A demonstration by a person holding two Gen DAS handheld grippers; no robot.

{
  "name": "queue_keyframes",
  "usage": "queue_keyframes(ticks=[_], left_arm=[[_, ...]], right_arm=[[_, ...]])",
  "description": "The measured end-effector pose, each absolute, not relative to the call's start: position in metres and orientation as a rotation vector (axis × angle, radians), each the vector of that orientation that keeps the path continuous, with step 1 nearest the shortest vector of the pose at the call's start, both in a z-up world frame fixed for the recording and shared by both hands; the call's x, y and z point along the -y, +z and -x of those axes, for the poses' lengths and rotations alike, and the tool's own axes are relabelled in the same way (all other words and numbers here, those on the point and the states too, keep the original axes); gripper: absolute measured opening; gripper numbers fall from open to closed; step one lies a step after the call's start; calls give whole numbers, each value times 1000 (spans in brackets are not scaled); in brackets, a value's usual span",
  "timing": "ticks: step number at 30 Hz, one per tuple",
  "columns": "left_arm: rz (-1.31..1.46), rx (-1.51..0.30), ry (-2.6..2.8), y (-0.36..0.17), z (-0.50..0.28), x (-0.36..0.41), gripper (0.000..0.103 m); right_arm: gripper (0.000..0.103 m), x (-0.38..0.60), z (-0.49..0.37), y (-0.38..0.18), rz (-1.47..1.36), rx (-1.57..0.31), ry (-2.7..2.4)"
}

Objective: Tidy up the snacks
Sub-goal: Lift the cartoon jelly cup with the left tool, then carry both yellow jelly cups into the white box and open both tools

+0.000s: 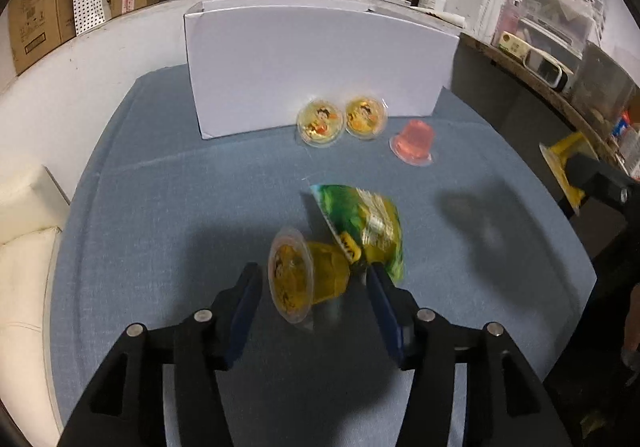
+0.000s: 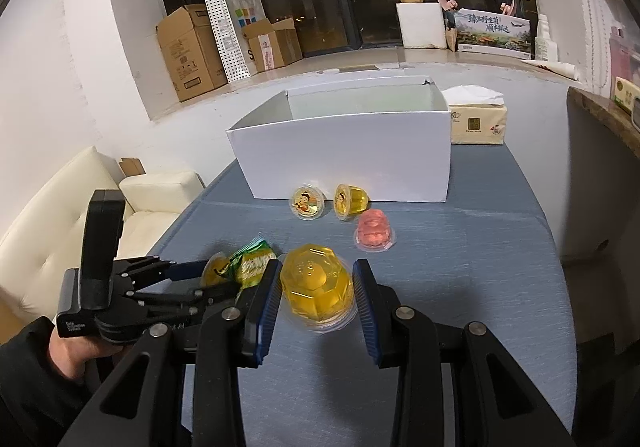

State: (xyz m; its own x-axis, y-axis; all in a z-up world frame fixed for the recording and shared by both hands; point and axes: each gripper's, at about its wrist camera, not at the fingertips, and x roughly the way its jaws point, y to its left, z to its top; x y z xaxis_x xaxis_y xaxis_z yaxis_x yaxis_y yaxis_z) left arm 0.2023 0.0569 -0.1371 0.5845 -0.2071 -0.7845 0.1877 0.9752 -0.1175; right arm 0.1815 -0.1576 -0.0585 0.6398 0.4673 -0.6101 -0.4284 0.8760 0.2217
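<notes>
So the yellow jelly cup (image 1: 306, 279) is tipped on its side on the blue tablecloth (image 1: 160, 207), against the green snack packet (image 1: 364, 227), sitting between my left gripper (image 1: 316, 283) fingers, which aren't squeezing it. My right gripper (image 2: 314, 289) is clamped on a bigger yellow jelly (image 2: 316, 287), white box (image 2: 344, 159) behind.

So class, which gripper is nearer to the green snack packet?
Left. The left gripper sits right beside the green snack packet, straddling a tipped yellow jelly cup; the right gripper is off to the side, clamped on another yellow jelly cup.
</notes>
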Motion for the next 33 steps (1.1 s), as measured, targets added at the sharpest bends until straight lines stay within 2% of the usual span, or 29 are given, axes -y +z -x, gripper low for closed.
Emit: queue_keyframes(ticks=[7,10,16,22,29,33], left_arm=[[38,-922,-226,-144,-199,-60,59],[46,-917,-243,-143,-203,-60,50],[47,-869,-246,-131,-198,-58,49],[57,-803,-249,-101,-180,-65,49],[41,-685,-253,-42,-155,-62,50],[38,-638,-243,-16,-163,-60,50]], right_arm=[[39,157,-180,-60,-59,-716,514],[39,158,-181,-61,-61,-720,510],[39,160,-178,-60,-67,-717,508],[39,155,-177,-55,-68,-708,525],[39,143,-174,-35,-64,-665,562],[39,140,-183,-19,-59,-636,570]])
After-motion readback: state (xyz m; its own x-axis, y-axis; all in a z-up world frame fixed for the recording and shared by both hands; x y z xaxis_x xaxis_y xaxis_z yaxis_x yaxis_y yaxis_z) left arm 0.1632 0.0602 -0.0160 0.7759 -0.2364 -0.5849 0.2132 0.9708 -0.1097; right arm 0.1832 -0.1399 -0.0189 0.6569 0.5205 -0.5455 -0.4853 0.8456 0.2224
